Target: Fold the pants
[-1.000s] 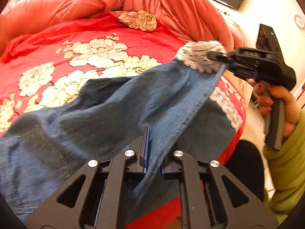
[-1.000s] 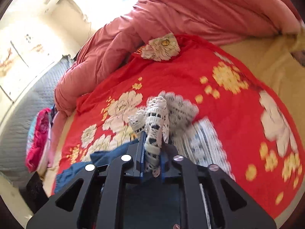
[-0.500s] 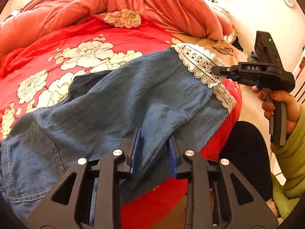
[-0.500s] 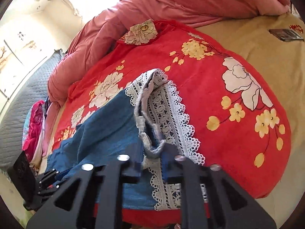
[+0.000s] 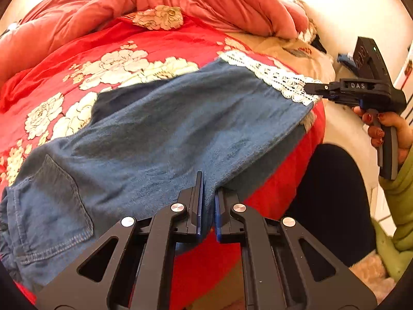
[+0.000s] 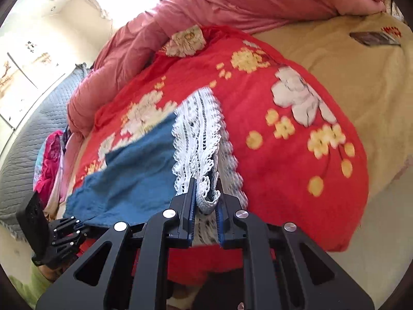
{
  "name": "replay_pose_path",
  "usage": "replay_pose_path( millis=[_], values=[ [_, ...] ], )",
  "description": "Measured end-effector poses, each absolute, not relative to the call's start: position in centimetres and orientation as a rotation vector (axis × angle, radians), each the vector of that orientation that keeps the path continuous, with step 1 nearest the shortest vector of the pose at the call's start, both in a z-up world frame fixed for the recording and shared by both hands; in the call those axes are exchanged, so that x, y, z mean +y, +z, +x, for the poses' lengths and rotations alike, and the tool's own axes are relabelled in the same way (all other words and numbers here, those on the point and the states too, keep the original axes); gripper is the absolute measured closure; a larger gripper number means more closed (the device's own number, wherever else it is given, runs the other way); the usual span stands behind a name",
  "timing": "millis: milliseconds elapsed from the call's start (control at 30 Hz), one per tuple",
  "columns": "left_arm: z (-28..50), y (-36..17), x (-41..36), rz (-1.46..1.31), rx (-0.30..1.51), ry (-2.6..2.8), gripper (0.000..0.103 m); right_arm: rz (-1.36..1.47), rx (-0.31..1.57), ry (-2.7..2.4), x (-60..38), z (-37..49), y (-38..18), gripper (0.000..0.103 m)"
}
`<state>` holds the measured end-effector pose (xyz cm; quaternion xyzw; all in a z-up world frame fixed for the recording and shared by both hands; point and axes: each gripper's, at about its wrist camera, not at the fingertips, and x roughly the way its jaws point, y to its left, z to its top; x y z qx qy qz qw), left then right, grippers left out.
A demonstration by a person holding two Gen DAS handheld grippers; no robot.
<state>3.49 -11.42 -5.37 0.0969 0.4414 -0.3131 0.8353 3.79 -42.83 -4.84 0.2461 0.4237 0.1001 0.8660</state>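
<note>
The blue denim pants (image 5: pixel 165 139) are spread lengthwise over a red floral blanket (image 5: pixel 160 49) on the bed, with the back pocket (image 5: pixel 55 201) at the left of the left wrist view and the white lace hem (image 6: pixel 198 139) at the far end. The near edge of the denim is pinched between the 2 fingers of the left gripper (image 5: pixel 207 196). The lace hem is clamped between the 2 fingers of the right gripper (image 6: pixel 205 193), held at the bed's edge.
</note>
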Motion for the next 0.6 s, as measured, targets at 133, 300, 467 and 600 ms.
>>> replay_pose_path(
  millis=[133,300,467,600],
  values=[
    [3.3,-6.2,-11.6,0.217,0.962,-0.658,0.098,0.517,0.923,0.205,-42.9,3.4,-6.2,0.09],
    [3.3,-6.9,-11.6,0.218,0.981,-0.645,0.096,0.472,0.96,0.152,-43.0,2.9,-6.7,0.073],
    [3.0,-7.2,-11.3,0.193,0.99,-0.662,0.082,0.442,0.883,0.133,-43.8,1.5,-4.5,0.07],
    [2.7,-7.3,-11.4,0.193,0.986,-0.66,0.079,0.384,0.837,0.236,-41.0,1.6,-2.6,0.069]
  ],
)
